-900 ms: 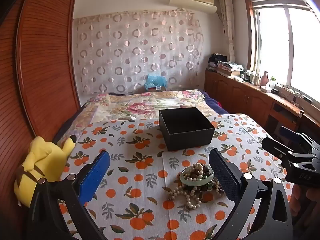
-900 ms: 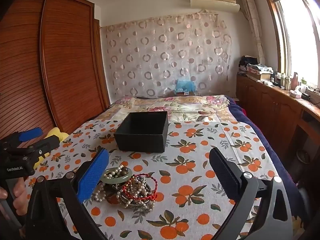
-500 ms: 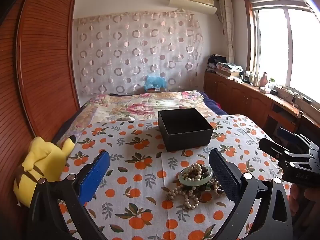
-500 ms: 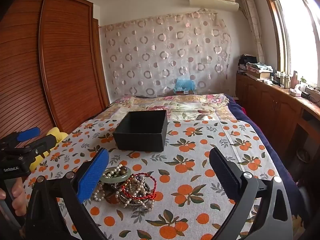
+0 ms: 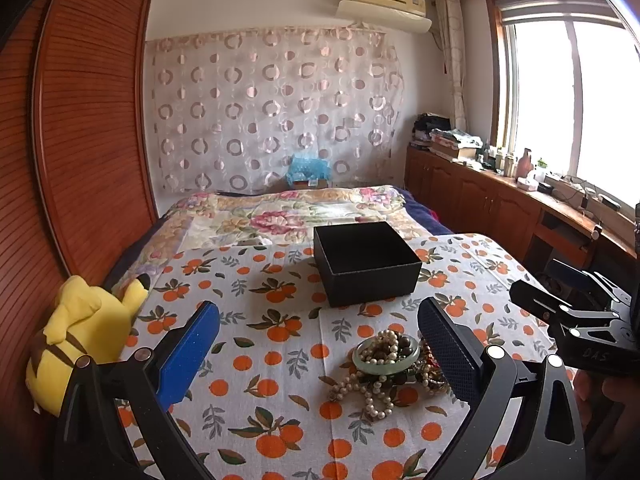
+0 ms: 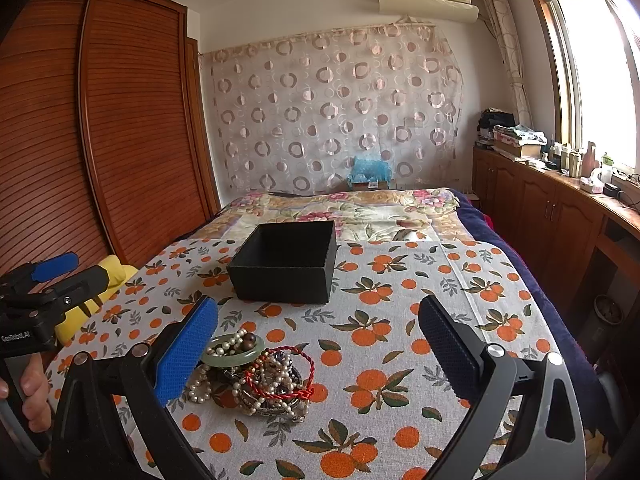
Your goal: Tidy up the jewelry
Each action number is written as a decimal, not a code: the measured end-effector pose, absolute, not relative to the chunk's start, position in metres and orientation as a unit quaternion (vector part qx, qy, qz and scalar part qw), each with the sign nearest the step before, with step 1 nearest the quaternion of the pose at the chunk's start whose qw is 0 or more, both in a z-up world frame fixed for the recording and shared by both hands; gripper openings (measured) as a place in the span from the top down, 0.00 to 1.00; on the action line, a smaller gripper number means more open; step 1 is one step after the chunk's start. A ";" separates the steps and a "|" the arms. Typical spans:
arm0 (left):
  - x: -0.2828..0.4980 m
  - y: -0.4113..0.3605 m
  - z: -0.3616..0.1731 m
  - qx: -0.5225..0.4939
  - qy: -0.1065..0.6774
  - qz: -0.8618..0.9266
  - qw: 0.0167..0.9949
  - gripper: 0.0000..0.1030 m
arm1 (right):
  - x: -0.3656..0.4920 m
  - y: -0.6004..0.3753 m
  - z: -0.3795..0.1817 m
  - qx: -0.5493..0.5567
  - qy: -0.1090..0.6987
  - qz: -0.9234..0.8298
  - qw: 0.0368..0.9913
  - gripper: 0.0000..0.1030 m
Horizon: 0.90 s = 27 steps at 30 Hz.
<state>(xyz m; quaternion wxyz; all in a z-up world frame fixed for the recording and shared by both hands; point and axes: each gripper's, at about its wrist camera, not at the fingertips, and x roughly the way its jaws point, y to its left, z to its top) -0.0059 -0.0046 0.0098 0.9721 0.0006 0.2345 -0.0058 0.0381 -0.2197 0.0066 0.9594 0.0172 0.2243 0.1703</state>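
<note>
A heap of jewelry [image 5: 384,372] lies on the orange-print cloth: a pale green bangle [image 5: 387,360], pearl strands [image 5: 368,396] and dark beads. In the right wrist view the heap [image 6: 260,376] also shows a red cord bracelet [image 6: 288,376]. An open, empty black box [image 5: 366,262] stands behind it, also in the right wrist view [image 6: 286,266]. My left gripper [image 5: 320,344] is open and empty, above the cloth with the heap by its right finger. My right gripper [image 6: 320,340] is open and empty, the heap by its left finger.
A yellow plush toy [image 5: 80,336] lies at the bed's left edge beside the wooden wardrobe [image 5: 80,140]. A floral quilt [image 5: 288,212] covers the far bed. Wooden cabinets [image 6: 552,208] with clutter run along the right under the window.
Both views have shifted slightly; the box and jewelry heap sit a little higher in frame. Both grippers stay open and empty.
</note>
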 end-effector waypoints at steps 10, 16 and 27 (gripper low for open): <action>-0.007 -0.004 0.011 0.000 0.232 -0.006 0.973 0.07 | 0.038 -0.219 0.006 0.018 0.225 0.170 0.959 0.02; -0.007 -0.004 0.011 -0.001 0.231 -0.007 0.973 0.07 | 0.037 -0.219 0.007 0.017 0.224 0.170 0.960 0.02; -0.007 -0.004 0.011 -0.001 0.231 -0.007 0.973 0.07 | 0.037 -0.218 0.007 0.017 0.223 0.170 0.960 0.02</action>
